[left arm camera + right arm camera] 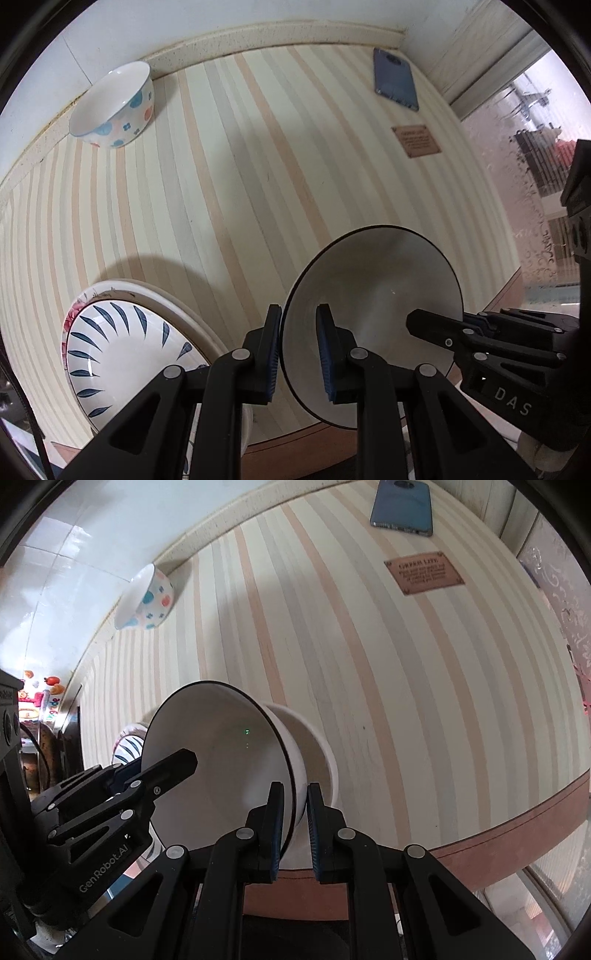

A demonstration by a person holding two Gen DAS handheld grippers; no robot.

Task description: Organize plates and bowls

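Fingers [272,347] of both grippers pinch bowl [373,295] rim, L [298,350] & R [295,827]; uneven pull could tip or chip it.

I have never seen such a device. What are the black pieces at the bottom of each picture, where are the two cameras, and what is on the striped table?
The black pieces are two hand-held grippers, each with two fingers; a person carries one in each hand. A camera sits on each gripper and looks along its fingers, so one picture comes from the left gripper and the other from the right gripper. Both are shut on the rim of one white bowl, at opposite sides. On the striped table are a dotted bowl near the wall, a stack of patterned plates, a blue phone and a small brown card.
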